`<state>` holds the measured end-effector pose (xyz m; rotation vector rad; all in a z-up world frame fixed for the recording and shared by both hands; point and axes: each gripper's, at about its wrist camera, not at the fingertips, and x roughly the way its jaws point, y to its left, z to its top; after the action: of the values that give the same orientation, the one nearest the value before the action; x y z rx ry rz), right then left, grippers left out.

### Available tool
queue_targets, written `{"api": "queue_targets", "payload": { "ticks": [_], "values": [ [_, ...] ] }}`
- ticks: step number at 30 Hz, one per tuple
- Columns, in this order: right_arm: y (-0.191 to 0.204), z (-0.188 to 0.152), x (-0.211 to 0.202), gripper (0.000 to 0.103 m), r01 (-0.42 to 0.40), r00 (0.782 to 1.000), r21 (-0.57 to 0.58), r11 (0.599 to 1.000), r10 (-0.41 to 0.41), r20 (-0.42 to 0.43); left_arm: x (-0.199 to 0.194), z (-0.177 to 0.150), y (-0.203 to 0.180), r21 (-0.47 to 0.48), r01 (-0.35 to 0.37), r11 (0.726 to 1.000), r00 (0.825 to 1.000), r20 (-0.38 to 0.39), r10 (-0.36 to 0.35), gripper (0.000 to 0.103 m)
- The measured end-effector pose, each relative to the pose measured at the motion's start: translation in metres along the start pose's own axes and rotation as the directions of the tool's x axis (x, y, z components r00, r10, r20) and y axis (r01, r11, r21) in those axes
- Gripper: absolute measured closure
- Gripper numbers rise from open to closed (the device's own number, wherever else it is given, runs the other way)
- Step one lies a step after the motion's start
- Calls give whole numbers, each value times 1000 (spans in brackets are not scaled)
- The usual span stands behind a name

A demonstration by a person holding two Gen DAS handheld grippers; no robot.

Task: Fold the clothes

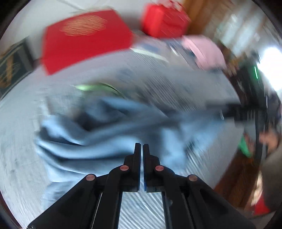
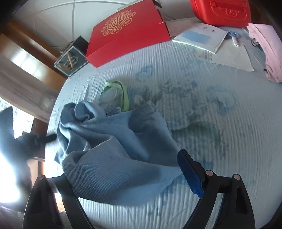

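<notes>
left gripper (image 1: 141,146) pressed together, empty | right gripper (image 2: 123,178) spread, straddling blue garment (image 2: 112,149) | garment bunched near bed (image 2: 211,123) left edge, unfolded

Before you the garment (image 2: 112,151) lies heaped on the bed (image 2: 220,123), a strap (image 2: 123,93) just behind it. Farther back sit a flat box (image 2: 130,33) left, case (image 2: 222,12) right, papers (image 2: 202,37) between them.

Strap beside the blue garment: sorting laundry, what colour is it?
Light green strap, clearest in the right wrist view.
</notes>
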<state>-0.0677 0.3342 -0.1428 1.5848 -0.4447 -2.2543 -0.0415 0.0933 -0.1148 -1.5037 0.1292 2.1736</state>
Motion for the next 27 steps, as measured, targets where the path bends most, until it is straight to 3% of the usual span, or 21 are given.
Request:
{"api": "queue_targets", "payload": {
  "ticks": [5,7,9,11,13,14,18,23,27],
  "values": [
    [-5,-4,1,13,-26,1000,-7,1000,26,-11,72,0,-36,75,-2,997,995,-103,9,101],
    [6,-12,0,13,-24,999,-89,996,21,-33,94,13,-32,50,-103,993,990,-95,107,101],
    [18,-21,-1,12,-24,998,-171,985,14,-54,111,31,-20,-22,-151,988,984,-94,149,101],
    [36,-37,2,12,46,994,-311,949,-73,-76,118,52,-12,-61,-197,978,978,-79,192,101],
    [49,-56,-4,12,28,995,-409,912,-67,-81,122,68,-2,-79,-266,961,963,-64,262,101],
    [54,-66,-7,12,19,995,-454,891,-64,-83,121,71,2,-97,-250,963,967,-69,244,101],
    [27,-65,-31,12,99,995,-367,925,-104,5,110,82,15,-130,-130,983,986,-117,115,101],
    [24,-57,-21,12,92,996,-291,952,-86,32,66,68,19,-122,-56,991,996,-79,47,101],
    [27,-50,-5,12,66,997,-238,969,-58,40,22,44,37,-160,-51,986,998,-36,46,101]
  ]
}}
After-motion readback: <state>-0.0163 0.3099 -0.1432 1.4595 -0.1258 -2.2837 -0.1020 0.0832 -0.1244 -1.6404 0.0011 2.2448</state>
